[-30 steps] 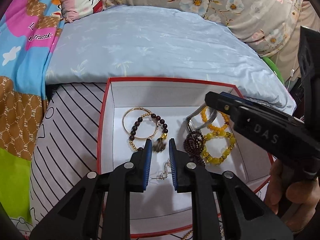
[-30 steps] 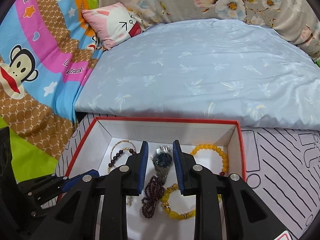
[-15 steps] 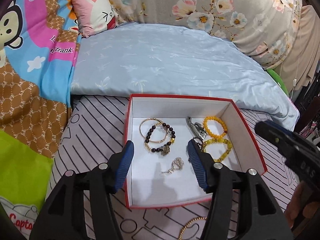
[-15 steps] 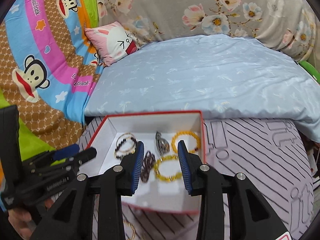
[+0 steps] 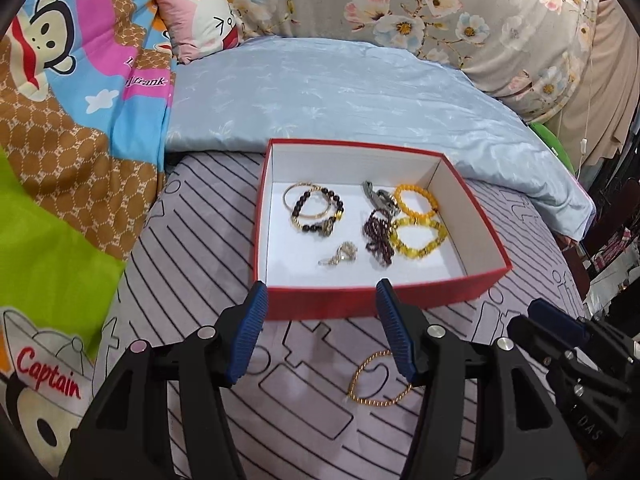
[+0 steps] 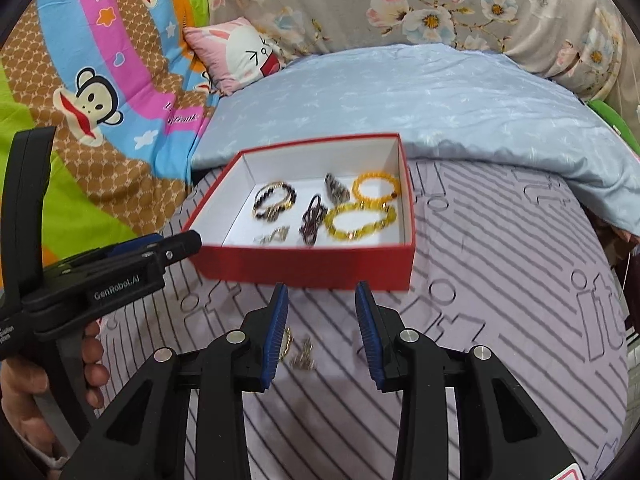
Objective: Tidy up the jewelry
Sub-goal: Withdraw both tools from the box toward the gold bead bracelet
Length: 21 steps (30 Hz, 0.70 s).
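A red box [image 5: 372,300] with a white inside [image 6: 308,264] lies on the striped sheet. It holds a dark bead bracelet with a gold bangle [image 5: 314,208], a watch [image 5: 378,198], two yellow bead bracelets [image 5: 416,236], a dark red bead string [image 5: 378,236] and a silver chain [image 5: 340,254]. A gold chain [image 5: 376,380] lies on the sheet in front of the box, with a small silvery piece [image 6: 304,356] beside it. My left gripper [image 5: 322,328] is open and empty above the sheet. My right gripper [image 6: 322,334] is open and empty over these pieces.
A pale blue quilt [image 5: 340,92] lies behind the box. A cartoon monkey blanket [image 5: 72,92] and a pink rabbit pillow [image 5: 200,20] are on the left. A floral cushion [image 5: 440,12] is at the back. The bed's edge [image 6: 616,320] falls away on the right.
Both grippers drew back out of the box and opened wide. The silver chain that was between my left fingers now lies in the box. The watch lies in the box too.
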Available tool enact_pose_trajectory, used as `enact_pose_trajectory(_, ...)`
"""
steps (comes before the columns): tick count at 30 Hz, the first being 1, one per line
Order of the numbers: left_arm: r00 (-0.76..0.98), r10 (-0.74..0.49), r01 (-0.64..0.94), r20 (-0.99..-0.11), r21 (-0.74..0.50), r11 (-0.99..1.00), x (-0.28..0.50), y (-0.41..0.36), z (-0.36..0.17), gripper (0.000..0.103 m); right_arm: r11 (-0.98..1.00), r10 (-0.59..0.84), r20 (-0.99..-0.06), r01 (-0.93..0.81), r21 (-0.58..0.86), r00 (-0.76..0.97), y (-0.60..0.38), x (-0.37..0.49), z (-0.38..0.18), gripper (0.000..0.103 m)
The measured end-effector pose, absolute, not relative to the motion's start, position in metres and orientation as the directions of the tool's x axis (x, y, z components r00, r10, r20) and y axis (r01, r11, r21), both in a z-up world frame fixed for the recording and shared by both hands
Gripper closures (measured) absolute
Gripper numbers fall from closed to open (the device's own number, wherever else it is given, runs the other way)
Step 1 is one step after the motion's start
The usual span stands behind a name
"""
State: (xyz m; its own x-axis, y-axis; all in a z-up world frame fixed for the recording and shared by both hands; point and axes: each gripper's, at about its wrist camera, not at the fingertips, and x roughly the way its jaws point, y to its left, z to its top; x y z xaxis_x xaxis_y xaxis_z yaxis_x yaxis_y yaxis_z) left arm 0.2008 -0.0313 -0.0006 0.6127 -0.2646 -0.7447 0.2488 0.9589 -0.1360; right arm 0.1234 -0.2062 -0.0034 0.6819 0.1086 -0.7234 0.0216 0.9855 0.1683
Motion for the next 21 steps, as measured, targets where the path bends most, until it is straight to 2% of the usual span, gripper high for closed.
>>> enact_pose_trajectory(21, 0.531, -0.228, 0.21, -0.816, -0.134, 0.968, 0.16, -0.019, -0.049, 0.049, 0.986, 0.107, -0.791, 0.038, 0.162, 0.602, -0.192, 0.098, -0.053, 0.069)
